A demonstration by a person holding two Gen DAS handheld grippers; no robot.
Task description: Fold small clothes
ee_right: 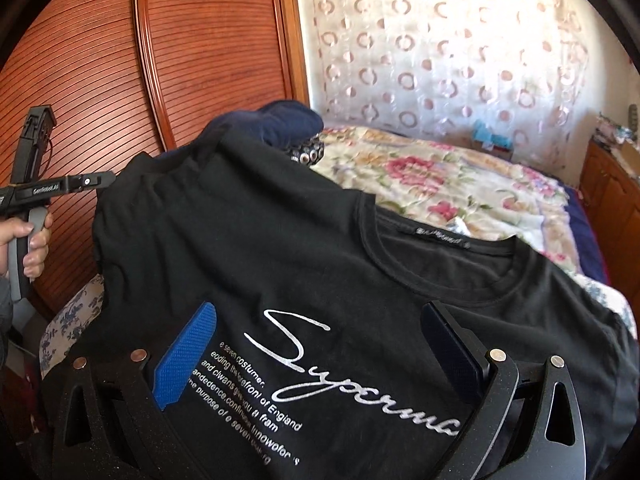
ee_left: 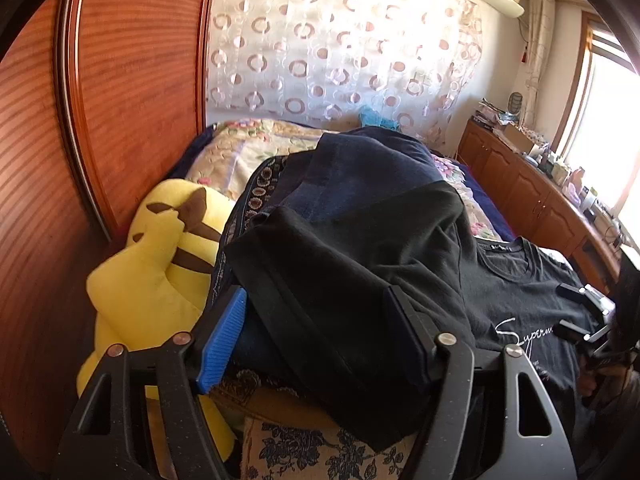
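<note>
The left tongs [ee_left: 320,316] stand partly open around a fold of the black T-shirt [ee_right: 304,240], with the pads not pressing on the cloth. The right tongs [ee_right: 320,340] gape wide over the shirt's printed chest. The shirt lies spread on the bed [ee_right: 440,184], its sleeve draped over a dark blue garment [ee_left: 372,160].
</note>
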